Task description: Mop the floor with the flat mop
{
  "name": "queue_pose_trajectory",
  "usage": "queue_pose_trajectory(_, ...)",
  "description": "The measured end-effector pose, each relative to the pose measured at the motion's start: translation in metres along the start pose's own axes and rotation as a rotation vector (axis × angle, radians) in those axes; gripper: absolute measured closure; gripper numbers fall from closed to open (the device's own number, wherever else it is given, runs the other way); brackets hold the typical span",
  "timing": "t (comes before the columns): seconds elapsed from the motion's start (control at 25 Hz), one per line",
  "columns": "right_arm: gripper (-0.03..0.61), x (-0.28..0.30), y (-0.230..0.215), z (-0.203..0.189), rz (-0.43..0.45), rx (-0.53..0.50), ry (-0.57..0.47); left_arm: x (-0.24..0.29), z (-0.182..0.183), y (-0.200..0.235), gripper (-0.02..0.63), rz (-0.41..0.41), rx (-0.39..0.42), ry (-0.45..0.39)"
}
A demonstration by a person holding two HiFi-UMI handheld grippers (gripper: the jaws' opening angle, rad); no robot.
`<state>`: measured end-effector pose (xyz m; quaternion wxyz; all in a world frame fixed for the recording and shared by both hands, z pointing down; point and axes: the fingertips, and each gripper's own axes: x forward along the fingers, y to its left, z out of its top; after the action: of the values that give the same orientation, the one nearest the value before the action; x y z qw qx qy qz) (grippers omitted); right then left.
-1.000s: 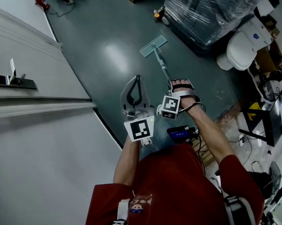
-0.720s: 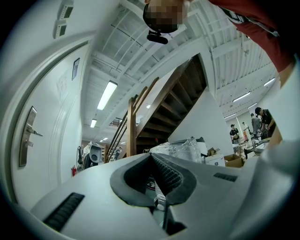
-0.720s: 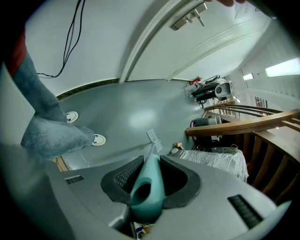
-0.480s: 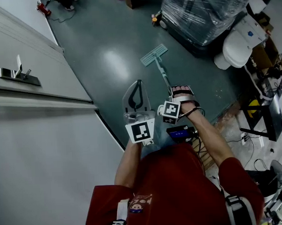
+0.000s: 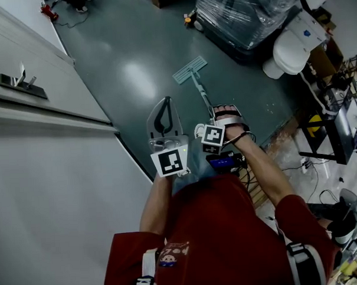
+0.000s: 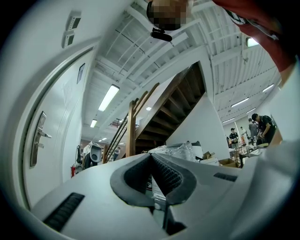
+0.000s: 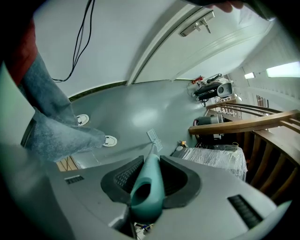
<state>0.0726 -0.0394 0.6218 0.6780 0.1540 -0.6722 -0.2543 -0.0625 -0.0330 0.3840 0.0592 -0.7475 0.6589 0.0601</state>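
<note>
Mop head (image 5: 190, 70) on floor (image 5: 133, 49) near wrapped pallet (image 5: 243, 12) — right tongs (image 7: 152, 157) clamped on handle (image 7: 147, 183), left tongs (image 6: 151, 158) together, empty.

In the head view, the upper end of the thin handle (image 5: 202, 92) of the teal flat mop (image 5: 190, 69) is hidden behind the strapped right hand (image 5: 228, 122) and the marker cube of the right gripper (image 7: 151, 159), whose jaws are also covered there. The dark pallet load wrapped in clear plastic (image 5: 243, 12) is cut off by the top edge. In the left gripper view, the standing people (image 6: 260, 127) at far right are too small to make out. In the right gripper view, the blue-jeaned leg (image 7: 49, 122) is cut off at the dark left rim.
</note>
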Motion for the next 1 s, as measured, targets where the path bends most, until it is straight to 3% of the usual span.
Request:
queue_pose_trajectory(0.64, 0.462, -0.056, 0.06, -0.001, 0.043, 0.016, 0.018, -0.06, 0.006, -0.016, 0.598, -0.013, -0.023, -0.028)
queue_pose_trajectory(1.0, 0.462, -0.086, 0.082, 0.01, 0.06, 0.077, -0.012, -0.088, 0.006, -0.018, 0.598, -0.021, -0.027, -0.016)
